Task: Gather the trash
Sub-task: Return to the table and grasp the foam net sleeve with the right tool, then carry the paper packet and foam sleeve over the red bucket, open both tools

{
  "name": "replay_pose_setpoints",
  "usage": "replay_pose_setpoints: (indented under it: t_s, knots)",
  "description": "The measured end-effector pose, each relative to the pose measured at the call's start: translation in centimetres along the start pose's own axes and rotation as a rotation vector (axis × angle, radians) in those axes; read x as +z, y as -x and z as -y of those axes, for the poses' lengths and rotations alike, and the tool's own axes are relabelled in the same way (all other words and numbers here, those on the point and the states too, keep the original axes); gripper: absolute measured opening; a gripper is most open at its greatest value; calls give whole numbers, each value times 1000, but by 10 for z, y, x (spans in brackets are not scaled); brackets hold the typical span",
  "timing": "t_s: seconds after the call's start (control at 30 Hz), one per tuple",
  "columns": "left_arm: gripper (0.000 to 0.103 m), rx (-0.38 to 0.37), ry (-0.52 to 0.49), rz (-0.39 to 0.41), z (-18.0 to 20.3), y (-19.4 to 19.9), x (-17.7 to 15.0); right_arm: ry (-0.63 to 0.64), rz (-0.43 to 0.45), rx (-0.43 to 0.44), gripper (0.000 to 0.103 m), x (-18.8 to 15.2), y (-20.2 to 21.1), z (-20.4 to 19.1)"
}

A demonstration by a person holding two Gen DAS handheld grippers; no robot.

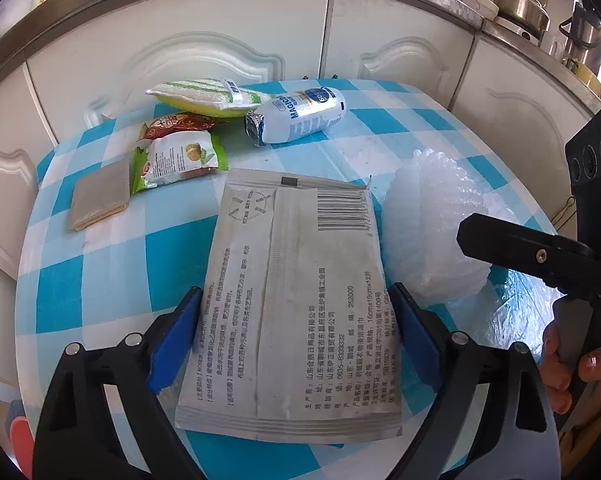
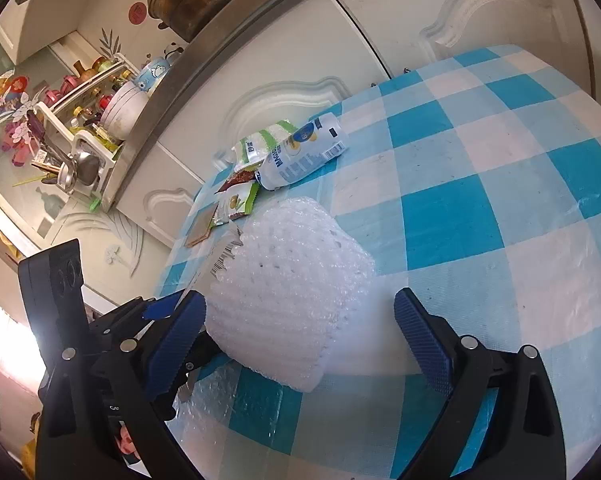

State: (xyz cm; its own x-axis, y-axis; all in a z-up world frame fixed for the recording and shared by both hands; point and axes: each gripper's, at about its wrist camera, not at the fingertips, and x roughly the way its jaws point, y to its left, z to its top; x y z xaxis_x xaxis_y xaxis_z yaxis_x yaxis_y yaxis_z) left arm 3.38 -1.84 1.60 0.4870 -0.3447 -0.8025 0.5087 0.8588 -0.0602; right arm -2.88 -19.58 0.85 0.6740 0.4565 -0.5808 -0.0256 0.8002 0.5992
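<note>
We see our left tool (image 1: 296, 320) wide around the grey pouch (image 1: 296, 292) on the table (image 1: 400, 136); our right tool (image 2: 300, 336) gapes at foam netting (image 2: 288, 280). Bottle (image 1: 300, 114) and snack packets (image 1: 176, 156) lie beyond.

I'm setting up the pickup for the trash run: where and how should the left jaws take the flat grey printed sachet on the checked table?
Grip the grey printed sachet across its two long side edges near the bottom seam, coming from its near end. It lies flat and thin, and the left gripper already straddles it there with open jaws, so closing should pinch the edges.
</note>
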Motion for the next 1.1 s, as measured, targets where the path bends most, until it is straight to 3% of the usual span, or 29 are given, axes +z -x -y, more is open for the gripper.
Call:
replay_pose_setpoints:
  t_s: [0.07,0.2,0.37,0.6,0.63,0.73,0.87,1.1]
  knots:
    - [89,4,16,10,-2,3,-2,11,-6,-4,76,-1,-2,-2]
    - [89,8,61,26,-10,9,-5,41,-2,-27,70,-3,-3,-8]
    - [88,23,110,68,-20,26,-11,57,8,-26,54,-4,-1,-9]
    - [86,77,194,116,-40,56,-31,86,33,-3,50,-6,5,-14]
    - [82,91,203,124,-43,61,-34,92,37,-3,50,-6,5,-15]
    - [80,112,239,149,-52,76,-44,115,53,11,48,-8,9,-19]
    - [80,153,257,173,-61,92,-57,164,73,-4,45,-11,11,-27]
    - [80,162,324,187,-83,110,-87,168,89,-36,36,-11,12,-30]
